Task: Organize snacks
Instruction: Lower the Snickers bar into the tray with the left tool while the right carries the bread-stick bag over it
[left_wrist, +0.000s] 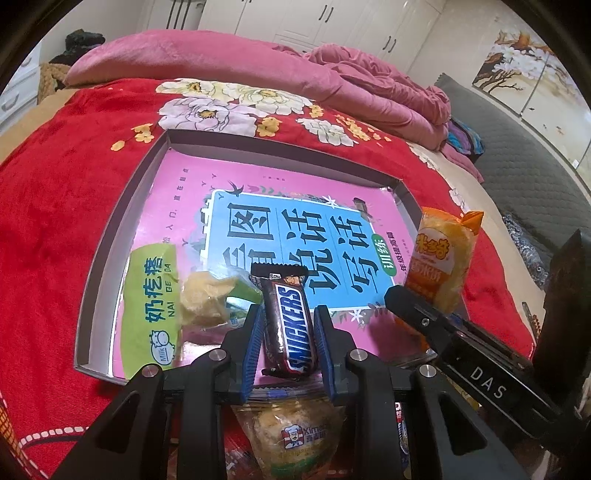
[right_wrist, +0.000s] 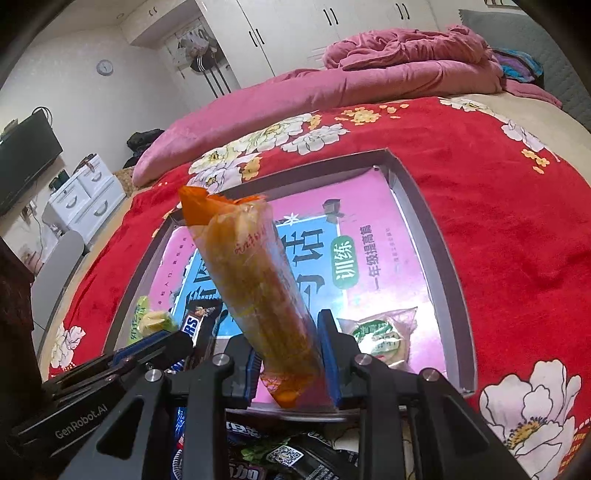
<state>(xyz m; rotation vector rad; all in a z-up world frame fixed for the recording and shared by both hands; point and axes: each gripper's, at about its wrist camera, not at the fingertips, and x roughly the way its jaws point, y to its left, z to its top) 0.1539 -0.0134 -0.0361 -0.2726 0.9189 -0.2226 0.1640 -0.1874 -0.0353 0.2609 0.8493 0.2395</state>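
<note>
My left gripper (left_wrist: 290, 325) is shut on a brown Snickers bar (left_wrist: 290, 321) and holds it over the near edge of a shallow box (left_wrist: 110, 221) lined with a pink and blue book cover. A green milk-candy pack (left_wrist: 151, 302) lies in the box's near left corner. My right gripper (right_wrist: 290, 354) is shut on an orange rice-cracker pack (right_wrist: 255, 280), tilted upward over the box; this pack also shows in the left wrist view (left_wrist: 443, 258). A small green-labelled snack (right_wrist: 380, 339) lies in the box's near right corner.
The box sits on a red floral blanket (left_wrist: 55, 203) on a bed, with a pink quilt (left_wrist: 258, 66) behind. More snack packets (left_wrist: 295, 439) lie below the grippers in front of the box. White wardrobes and a white drawer unit (right_wrist: 85, 195) stand beyond the bed.
</note>
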